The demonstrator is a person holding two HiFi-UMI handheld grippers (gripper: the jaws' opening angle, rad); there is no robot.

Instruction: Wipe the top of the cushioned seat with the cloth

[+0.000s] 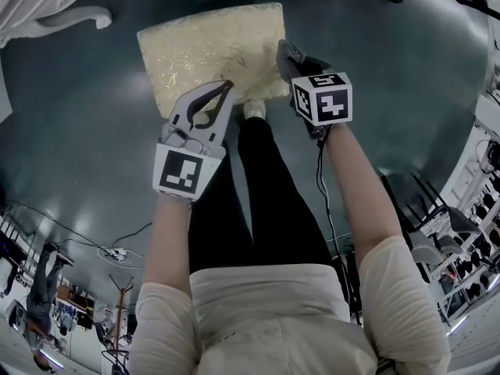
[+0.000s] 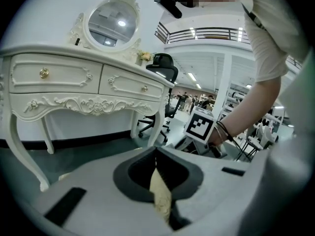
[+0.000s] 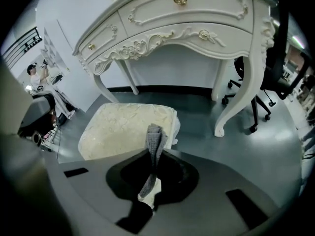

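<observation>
1. Nearest the lens, the right gripper [image 3: 153,156] is pressed shut on the cloth [image 3: 154,137], a grey folded strip that sticks out past the jaw tips.
2. The cloth is held over the near right edge of the seat [image 3: 118,127]; contact with the cream top cannot be made out.
3. The left gripper [image 2: 156,154] is closed tip to tip on nothing; a cream sliver, probably the seat, is glimpsed through its gap.
4. A dressing table [image 3: 197,18] is set just beyond the seat on a smooth floor [image 3: 275,156].
5. Since little cloth is exposed, the upholstery could be scraped by the jaw tips; the cloth could be dragged from the pinch, and the unsteadied seat pushed along the floor.
</observation>
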